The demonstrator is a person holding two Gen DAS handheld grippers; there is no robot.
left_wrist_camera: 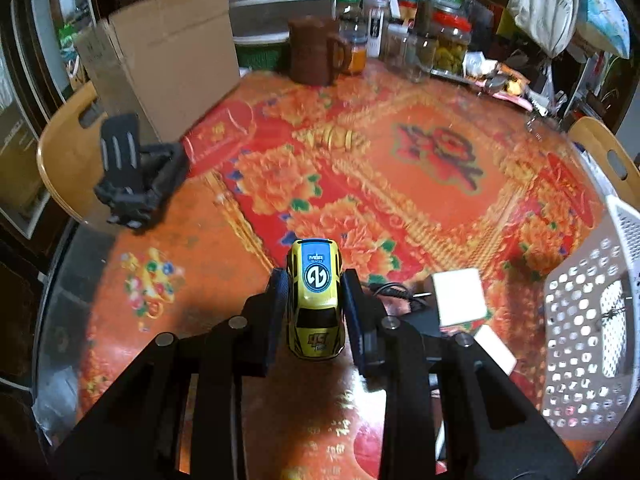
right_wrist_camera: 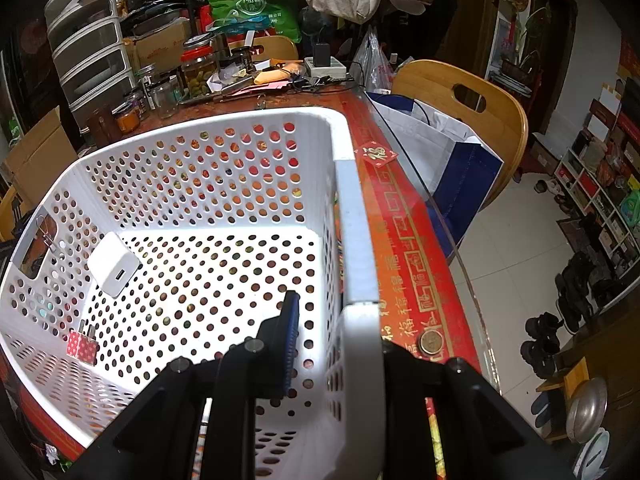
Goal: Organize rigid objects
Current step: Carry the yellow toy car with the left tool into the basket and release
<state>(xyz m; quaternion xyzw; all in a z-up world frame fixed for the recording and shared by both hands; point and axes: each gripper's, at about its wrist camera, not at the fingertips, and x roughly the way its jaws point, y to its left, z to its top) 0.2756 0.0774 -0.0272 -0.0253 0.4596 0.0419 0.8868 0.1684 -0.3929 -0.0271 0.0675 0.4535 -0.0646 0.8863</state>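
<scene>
So the little yellow toy car (left_wrist_camera: 316, 300) is pinched right between the two blue-padded fingers of the left tool (left_wrist_camera: 316, 280), one pad pressed on each side of the body, so the tool is closed down on it with no gap left over. The car is seen from above in the left wrist view: its long axis runs straight along the line of the fingers, with the windscreen and bonnet end turned back toward the camera and the blue roof stripe and round logo pointing away, out past the fingertips. It's held over the near part of the tabletop (left_wrist_camera: 420, 184), which is covered in a red and orange flowery cloth under glass; whether the wheels are off the surface can't be told for sure. Just to the right of the tool a white block (left_wrist_camera: 458, 296) with a black cable (left_wrist_camera: 394, 292) is lying on the tabletop, and further right the white perforated basket (left_wrist_camera: 580, 340) is sitting at the edge. A black folding stand (left_wrist_camera: 136, 172) is parked well off to the left near a cardboard box (left_wrist_camera: 168, 64). Over in the right wrist view, the right tool (right_wrist_camera: 340, 344) is clamped on the basket's wall (right_wrist_camera: 356, 240), one finger inside and the other hidden outside it. Inside the basket a white charger (right_wrist_camera: 114, 268) and a small red dotted plug (right_wrist_camera: 82, 346) are lying on the floor of it.
</scene>
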